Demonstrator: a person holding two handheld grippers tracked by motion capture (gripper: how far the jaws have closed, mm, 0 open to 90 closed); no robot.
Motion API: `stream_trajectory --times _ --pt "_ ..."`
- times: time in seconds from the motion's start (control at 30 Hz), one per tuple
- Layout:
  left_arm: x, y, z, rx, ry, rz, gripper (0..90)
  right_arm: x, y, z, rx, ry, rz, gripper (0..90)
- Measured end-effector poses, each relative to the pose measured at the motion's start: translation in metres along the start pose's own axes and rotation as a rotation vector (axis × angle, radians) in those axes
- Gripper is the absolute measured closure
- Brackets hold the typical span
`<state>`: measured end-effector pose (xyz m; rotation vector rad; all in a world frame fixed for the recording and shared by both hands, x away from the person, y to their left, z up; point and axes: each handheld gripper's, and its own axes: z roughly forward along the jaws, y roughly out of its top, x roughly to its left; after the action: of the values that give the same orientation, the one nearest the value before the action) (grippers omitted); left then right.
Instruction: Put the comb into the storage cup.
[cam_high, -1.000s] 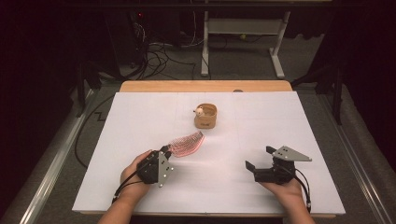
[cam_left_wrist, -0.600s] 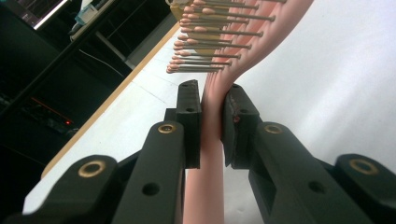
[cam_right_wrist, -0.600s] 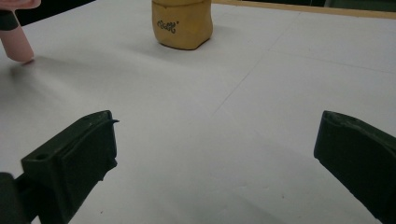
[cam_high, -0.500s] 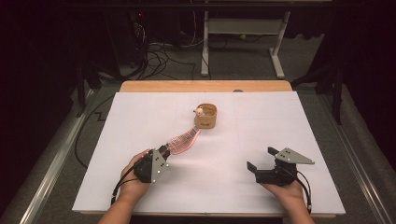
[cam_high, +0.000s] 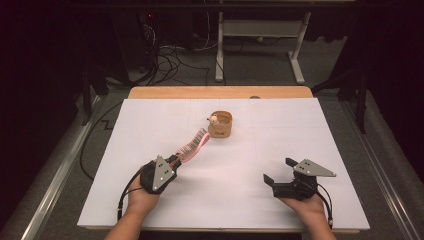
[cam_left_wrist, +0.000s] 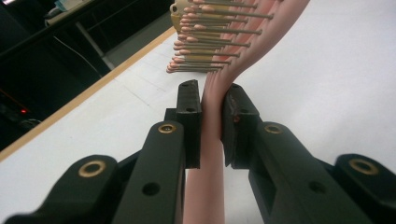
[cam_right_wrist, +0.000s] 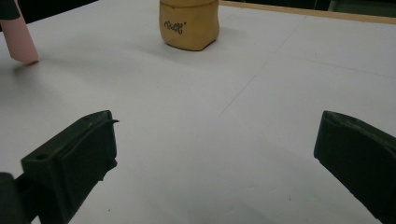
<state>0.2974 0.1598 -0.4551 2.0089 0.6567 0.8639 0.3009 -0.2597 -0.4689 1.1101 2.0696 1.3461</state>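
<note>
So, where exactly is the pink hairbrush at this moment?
In the high view, the pink hairbrush is left of centre, its handle clamped in the left gripper and its head reaching toward the small tan cup.

The surface (cam_high: 240, 200) is a flat white sheet laid over a wooden top, whose pale wood shows as a strip (cam_high: 220, 92) along the far edge. Faint straight seams cross the white. Standing directly on it, well ahead of both tools and nearer the far edge, is a small tan cup-like holder (cam_high: 220, 124) with dark lettering on its side, upright. The right tool (cam_high: 278, 171) rests low over bare white at the near right, well apart from the holder. The left tool (cam_high: 176, 161) sits at the near left, nearer the holder.
</note>
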Motion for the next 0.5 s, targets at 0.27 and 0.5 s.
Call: stream_trajectory --times 0.27,0.5 --pt "0.0045 -0.0005 -0.0030 -0.024 -0.036 -0.071 79.7 -0.0001 0.0006 0.0007 -0.004 0.005 0.002 0.6" --pt "0.0057 -0.0009 -0.0043 -0.044 -0.069 -0.121 79.7 0.0014 0.0019 0.0009 -0.008 0.013 0.001 0.6"
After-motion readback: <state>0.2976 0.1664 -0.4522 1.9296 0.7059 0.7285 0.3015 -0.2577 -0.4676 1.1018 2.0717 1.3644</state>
